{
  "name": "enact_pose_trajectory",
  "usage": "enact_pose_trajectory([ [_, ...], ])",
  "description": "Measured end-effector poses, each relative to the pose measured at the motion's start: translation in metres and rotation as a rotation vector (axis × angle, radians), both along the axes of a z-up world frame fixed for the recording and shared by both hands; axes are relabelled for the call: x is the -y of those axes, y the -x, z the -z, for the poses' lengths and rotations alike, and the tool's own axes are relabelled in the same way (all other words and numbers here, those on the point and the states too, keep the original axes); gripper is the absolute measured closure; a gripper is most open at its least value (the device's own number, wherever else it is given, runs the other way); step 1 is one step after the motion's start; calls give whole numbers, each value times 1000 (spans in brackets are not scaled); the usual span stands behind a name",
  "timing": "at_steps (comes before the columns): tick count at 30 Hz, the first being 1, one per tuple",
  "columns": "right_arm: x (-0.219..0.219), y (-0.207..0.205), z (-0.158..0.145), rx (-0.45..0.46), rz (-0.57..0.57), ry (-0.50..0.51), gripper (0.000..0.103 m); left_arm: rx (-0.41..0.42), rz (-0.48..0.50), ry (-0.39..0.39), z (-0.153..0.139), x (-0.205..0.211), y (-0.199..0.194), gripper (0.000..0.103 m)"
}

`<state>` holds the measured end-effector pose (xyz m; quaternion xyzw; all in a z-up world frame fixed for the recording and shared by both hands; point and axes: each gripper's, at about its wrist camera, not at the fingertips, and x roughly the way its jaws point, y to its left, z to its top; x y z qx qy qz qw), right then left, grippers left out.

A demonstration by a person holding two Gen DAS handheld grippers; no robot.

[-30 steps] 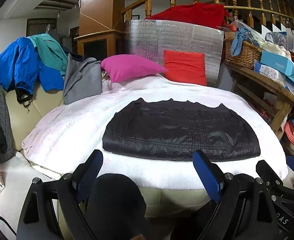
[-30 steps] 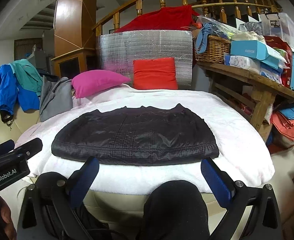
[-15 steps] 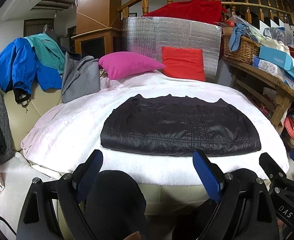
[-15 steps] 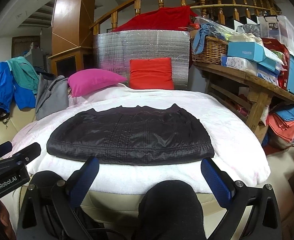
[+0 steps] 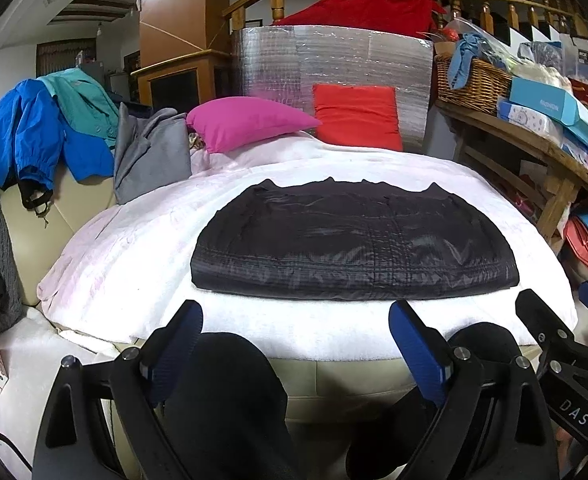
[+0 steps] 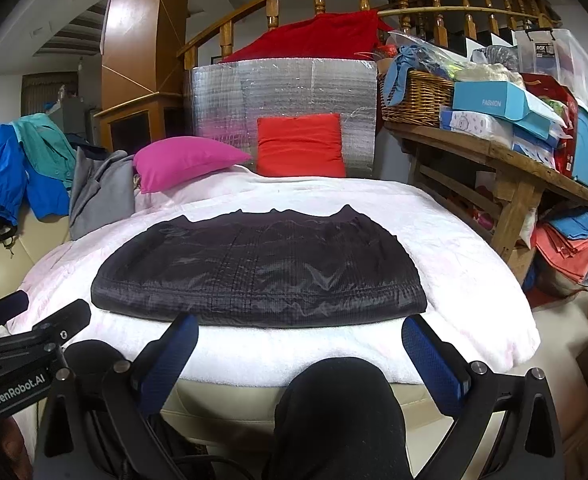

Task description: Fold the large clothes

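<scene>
Black quilted garment (image 5: 353,248) folded flat on white blanket (image 5: 134,256). Left gripper (image 5: 294,340) and right gripper (image 6: 299,344) both wide apart, empty, short of blanket edge.

A pink pillow (image 5: 250,122) lies beside a red cushion (image 5: 357,122) that leans on a silver foil panel (image 5: 333,60). A blue jacket (image 5: 34,140) drapes at left; a wicker basket (image 6: 417,94) and boxes (image 6: 505,114) crowd the wooden tabletop (image 6: 505,160).
</scene>
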<state>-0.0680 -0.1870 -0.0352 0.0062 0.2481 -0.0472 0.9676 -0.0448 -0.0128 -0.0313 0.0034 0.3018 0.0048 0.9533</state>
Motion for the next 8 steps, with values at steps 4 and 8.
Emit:
enact_pose_trajectory([
  [4, -1, 0, 0, -2, 0, 4, 0, 12, 7, -7, -1, 1, 3, 9],
  [8, -1, 0, 1, -3, 1, 8, 0, 15, 10, -2, -1, 0, 3, 8],
])
